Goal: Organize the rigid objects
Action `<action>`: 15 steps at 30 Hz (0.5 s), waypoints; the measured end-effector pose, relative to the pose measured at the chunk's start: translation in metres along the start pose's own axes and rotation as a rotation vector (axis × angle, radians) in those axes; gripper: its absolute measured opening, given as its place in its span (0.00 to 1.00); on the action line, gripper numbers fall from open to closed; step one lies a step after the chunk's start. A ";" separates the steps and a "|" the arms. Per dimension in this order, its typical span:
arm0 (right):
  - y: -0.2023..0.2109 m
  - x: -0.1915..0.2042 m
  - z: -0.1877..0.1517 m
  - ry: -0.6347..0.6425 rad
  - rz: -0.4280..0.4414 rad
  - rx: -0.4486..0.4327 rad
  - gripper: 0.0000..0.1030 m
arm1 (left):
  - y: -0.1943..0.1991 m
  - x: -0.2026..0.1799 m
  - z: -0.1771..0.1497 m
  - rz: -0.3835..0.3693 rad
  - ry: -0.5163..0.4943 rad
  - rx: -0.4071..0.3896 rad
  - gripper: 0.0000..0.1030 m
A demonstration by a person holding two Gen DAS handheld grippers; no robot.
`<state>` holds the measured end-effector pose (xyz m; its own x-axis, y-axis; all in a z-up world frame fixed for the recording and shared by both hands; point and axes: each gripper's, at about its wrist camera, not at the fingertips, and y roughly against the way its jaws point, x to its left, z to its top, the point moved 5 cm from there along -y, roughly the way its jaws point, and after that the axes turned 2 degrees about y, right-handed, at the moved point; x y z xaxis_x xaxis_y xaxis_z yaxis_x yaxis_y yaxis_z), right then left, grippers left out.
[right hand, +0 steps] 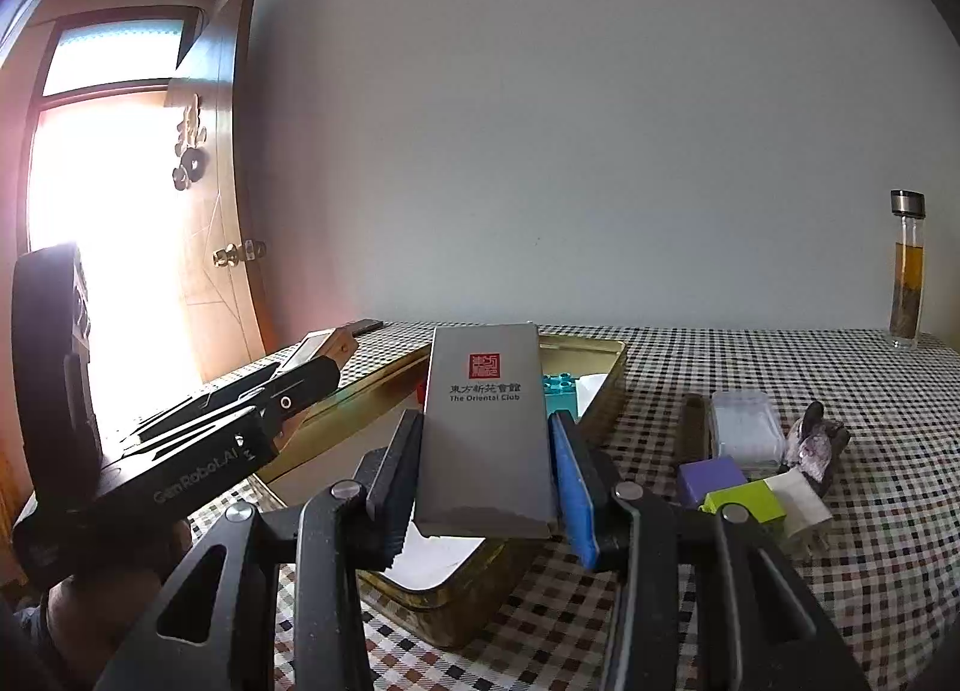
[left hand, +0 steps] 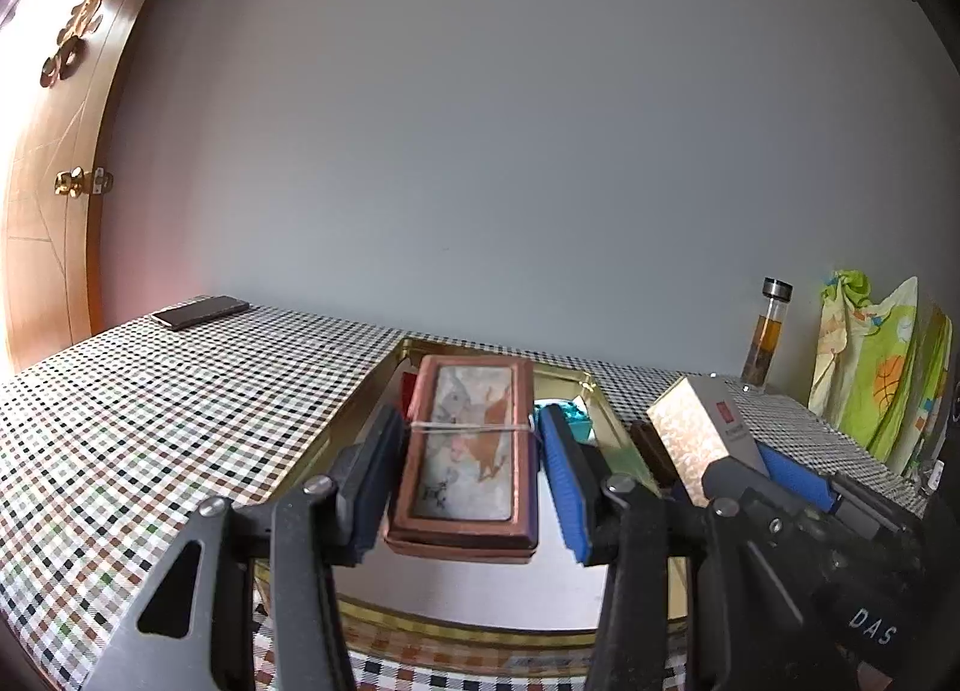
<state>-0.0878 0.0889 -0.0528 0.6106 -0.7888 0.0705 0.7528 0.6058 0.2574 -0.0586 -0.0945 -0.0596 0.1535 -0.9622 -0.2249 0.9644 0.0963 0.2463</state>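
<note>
1. The gold tin tray is the biggest thing on the bench; there's one, with its far end close to the bench's back edge. It's stiff sheet metal and probably light, with a slick, shiny floor, so we'd expect anything set down in it to slide a bit.
2. There's one grey "Oriental Club" box. The right gripper is closed on its long sides and holding it above the near right corner of the tray. It looks like rigid card, light, with smooth faces. We reckon the long sides, near the middle, are the right place to pinch.
3. There's also one brown box with a painted lid and a rubber band round it. The left gripper has its pads clamped on the two long sides, right at the band, and holds it over the tray. It looks stiff and a bit heavier, and we think the band adds some grip.
4. Small stuff off the tray toward the bench's right edge:
   - one clear plastic case
   - one purple block
   - one lime block
   - one white block
   - one little animal figurine, which looks like the fragile one
5. One teal brick is already in the tray.
</note>
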 end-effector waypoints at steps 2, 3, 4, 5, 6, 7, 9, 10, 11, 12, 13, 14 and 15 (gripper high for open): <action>-0.001 0.002 0.000 0.004 0.003 0.002 0.43 | 0.000 0.001 0.000 0.000 0.002 0.003 0.45; -0.001 0.003 0.000 0.007 0.004 0.002 0.43 | 0.000 0.001 0.000 0.001 0.001 0.004 0.45; -0.001 0.004 -0.001 0.009 0.005 0.003 0.43 | -0.001 0.002 0.000 0.003 0.000 0.005 0.45; -0.001 0.004 -0.001 0.011 0.006 0.005 0.43 | -0.001 0.001 0.001 0.004 -0.001 0.007 0.45; -0.001 0.004 -0.002 0.012 0.007 0.007 0.43 | -0.001 0.002 0.000 0.006 -0.002 0.009 0.45; 0.000 0.004 -0.002 0.014 0.008 0.009 0.43 | -0.002 0.003 0.000 0.010 -0.004 0.012 0.45; -0.002 0.007 -0.002 0.018 0.012 0.014 0.43 | -0.003 0.005 0.001 0.016 -0.003 0.017 0.45; -0.003 0.007 -0.002 0.019 0.013 0.016 0.43 | -0.004 0.006 0.001 0.016 0.000 0.020 0.45; -0.004 0.008 -0.002 0.021 0.016 0.019 0.43 | -0.004 0.007 0.001 0.016 0.001 0.022 0.45; -0.004 0.009 -0.001 0.022 0.017 0.021 0.43 | -0.004 0.008 0.001 0.017 0.002 0.025 0.45; -0.005 0.010 -0.001 0.024 0.019 0.022 0.43 | -0.005 0.009 0.001 0.019 0.004 0.028 0.45; -0.005 0.011 -0.001 0.025 0.021 0.024 0.43 | -0.005 0.010 0.001 0.018 0.007 0.030 0.45; -0.006 0.011 -0.001 0.025 0.023 0.025 0.43 | -0.006 0.010 0.001 0.016 0.008 0.033 0.45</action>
<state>-0.0851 0.0767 -0.0542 0.6340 -0.7716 0.0523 0.7322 0.6207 0.2805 -0.0628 -0.1050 -0.0629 0.1707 -0.9585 -0.2282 0.9543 0.1031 0.2806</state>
